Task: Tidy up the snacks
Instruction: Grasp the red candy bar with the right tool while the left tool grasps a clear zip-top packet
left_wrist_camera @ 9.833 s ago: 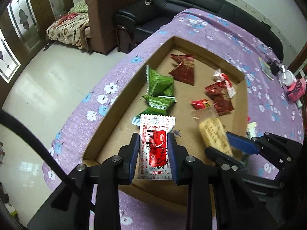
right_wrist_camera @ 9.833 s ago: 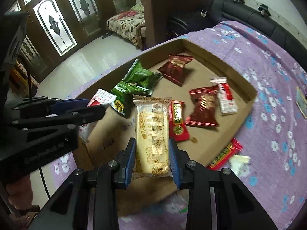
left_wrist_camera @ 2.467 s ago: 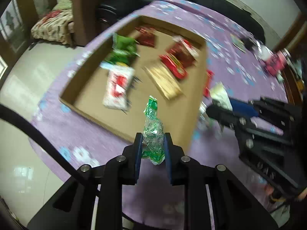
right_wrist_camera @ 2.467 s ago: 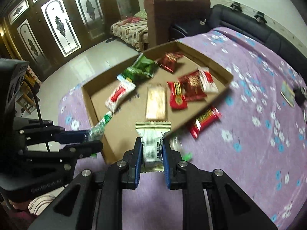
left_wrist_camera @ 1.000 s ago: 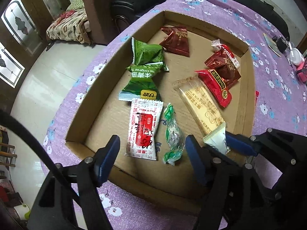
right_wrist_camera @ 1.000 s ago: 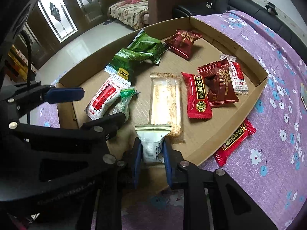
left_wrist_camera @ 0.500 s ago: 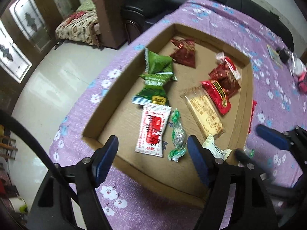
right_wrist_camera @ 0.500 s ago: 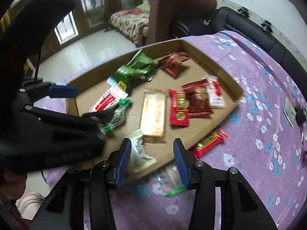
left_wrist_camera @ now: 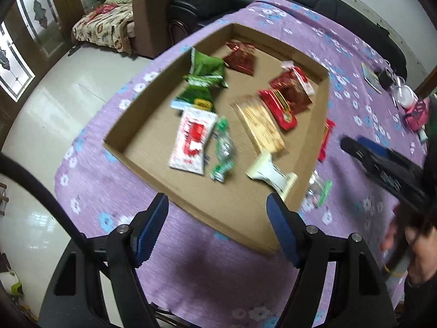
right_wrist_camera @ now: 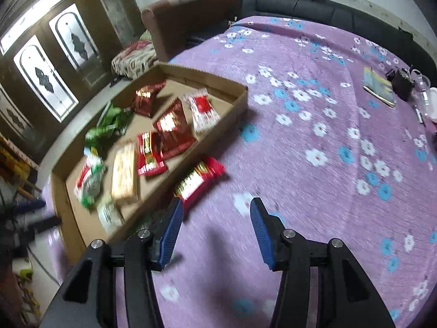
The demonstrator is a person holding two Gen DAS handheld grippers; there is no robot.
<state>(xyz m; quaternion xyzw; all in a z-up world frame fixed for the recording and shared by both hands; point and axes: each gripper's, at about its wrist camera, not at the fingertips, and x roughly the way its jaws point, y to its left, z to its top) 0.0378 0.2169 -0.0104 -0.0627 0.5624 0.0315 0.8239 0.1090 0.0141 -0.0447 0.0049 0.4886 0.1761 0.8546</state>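
Note:
A shallow cardboard tray (left_wrist_camera: 142, 114) (right_wrist_camera: 235, 95) on the purple flowered cloth holds several snack packets: green ones (left_wrist_camera: 203, 79), red ones (left_wrist_camera: 289, 87), a white-and-red one (left_wrist_camera: 192, 142), a tan biscuit pack (left_wrist_camera: 262, 125), a green candy (left_wrist_camera: 224, 150) and a cream packet (left_wrist_camera: 271, 173). A red bar (right_wrist_camera: 199, 180) lies on the cloth just outside the tray, with a clear green-ended wrapper (left_wrist_camera: 318, 191) near the tray corner. My left gripper (left_wrist_camera: 218, 229) is open and empty above the tray's near edge. My right gripper (right_wrist_camera: 214, 232) is open and empty over the cloth beside the red bar.
A black sofa (right_wrist_camera: 327, 8) and a brown armchair (right_wrist_camera: 188, 8) stand behind the table. A booklet (right_wrist_camera: 379, 87), a black item (right_wrist_camera: 401, 82) and small things lie at the far right. Tiled floor (left_wrist_camera: 49, 114) lies to the left of the table.
Both grippers have pulled back from the tray. The right gripper has swung right, over the cloth by the red bar. The cream packet it let go lies in the tray.

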